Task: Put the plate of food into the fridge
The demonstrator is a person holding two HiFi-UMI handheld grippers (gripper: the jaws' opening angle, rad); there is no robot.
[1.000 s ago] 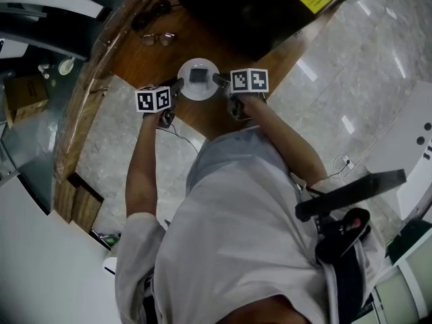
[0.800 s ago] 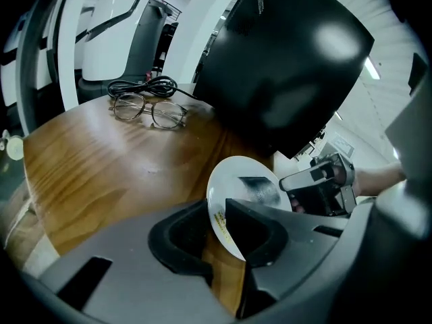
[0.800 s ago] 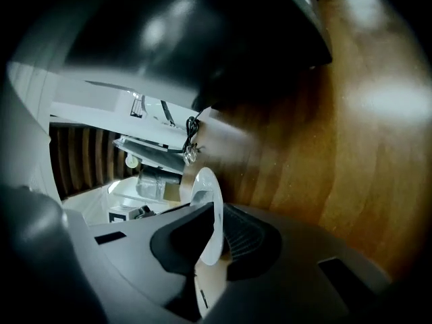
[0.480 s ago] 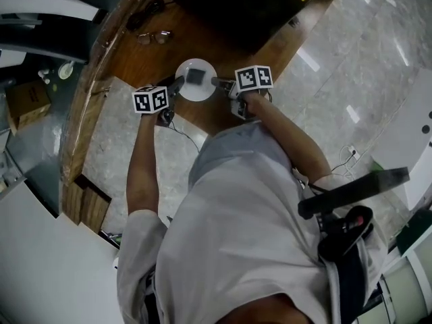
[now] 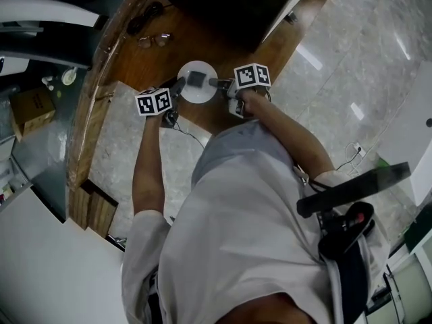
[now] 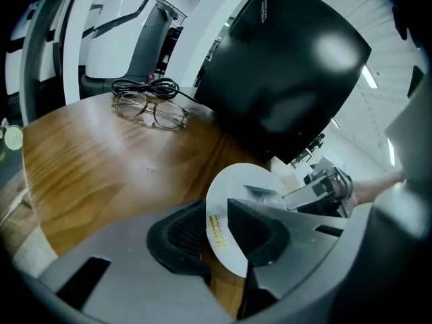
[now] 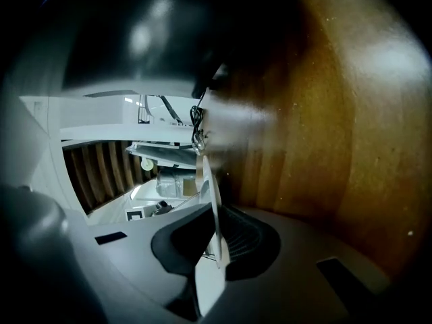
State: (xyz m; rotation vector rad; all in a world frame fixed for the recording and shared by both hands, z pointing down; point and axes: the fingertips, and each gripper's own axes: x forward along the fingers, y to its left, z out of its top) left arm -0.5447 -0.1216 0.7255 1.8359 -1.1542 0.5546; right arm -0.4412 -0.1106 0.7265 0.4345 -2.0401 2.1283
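A white plate with a dark piece of food sits on the wooden table. My left gripper is at its left rim. In the left gripper view the plate's rim stands between the jaws of that gripper, which are wide and closing. I see no firm press on it. My right gripper is at the right rim. In the right gripper view the plate shows edge-on, and the right gripper is shut on it. That gripper also shows in the left gripper view, beside the food.
A large black box-like appliance stands just behind the plate. Glasses and a coiled black cable lie at the table's far left. The table's curved edge runs along the left, with a marble floor around it.
Both grippers stay at the plate's rims. The left marker cube has shifted slightly down and right in the head view. The plate has not visibly moved.
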